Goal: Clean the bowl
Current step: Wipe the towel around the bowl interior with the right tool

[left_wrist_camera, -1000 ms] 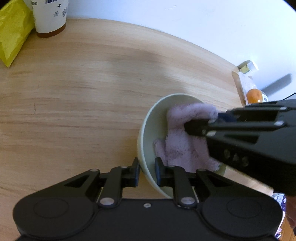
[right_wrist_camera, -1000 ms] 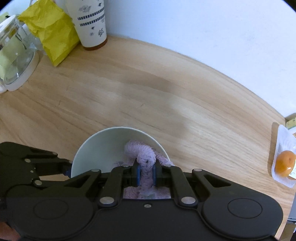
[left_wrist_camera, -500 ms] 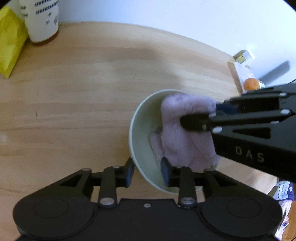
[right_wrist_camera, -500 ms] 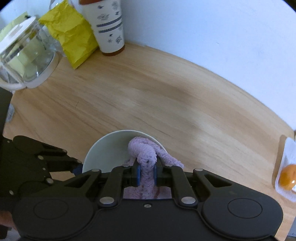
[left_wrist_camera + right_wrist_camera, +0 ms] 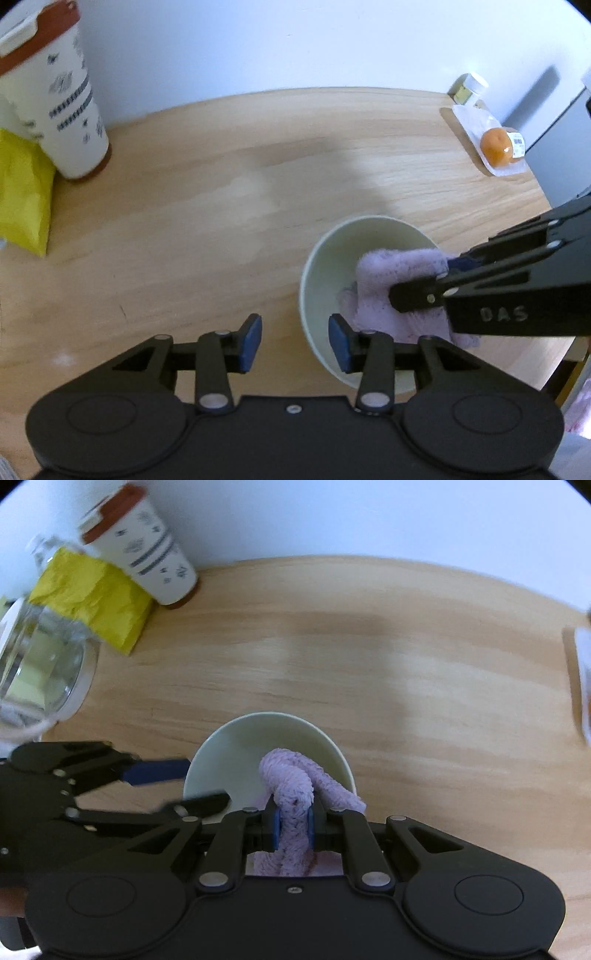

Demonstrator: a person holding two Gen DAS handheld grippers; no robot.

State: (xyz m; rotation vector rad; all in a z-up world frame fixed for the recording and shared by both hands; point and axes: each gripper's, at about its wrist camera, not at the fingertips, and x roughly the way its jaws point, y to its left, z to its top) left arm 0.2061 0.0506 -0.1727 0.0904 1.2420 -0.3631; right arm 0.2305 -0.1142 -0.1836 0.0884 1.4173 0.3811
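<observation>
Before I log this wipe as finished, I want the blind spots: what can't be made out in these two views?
- Bowl floor: both views, covered by the purple cloth and the right gripper.
- Bowl's near wall: right wrist view, behind that gripper's body.
- Left gripper: contact with the rim unclear.
- Packaged orange: label too small; right wrist view blurs and crops it.

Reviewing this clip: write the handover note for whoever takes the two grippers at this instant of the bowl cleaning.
Left gripper: open, fingers straddling the near wall of the pale green bowl, one pad outside and one inside, not clamped on it.
Right gripper: shut on the lilac cloth, which is pressed inside the bowl with part of it draped over the rim.
The bowl stands upright on the wooden table.
Done: cloth is in the bowl, in wiping position. Whether the inside is clean cannot be told; the bare part looks free of marks.
Left: steady the bowl with the left gripper if more wiping is needed, then lift the cloth out.
</observation>
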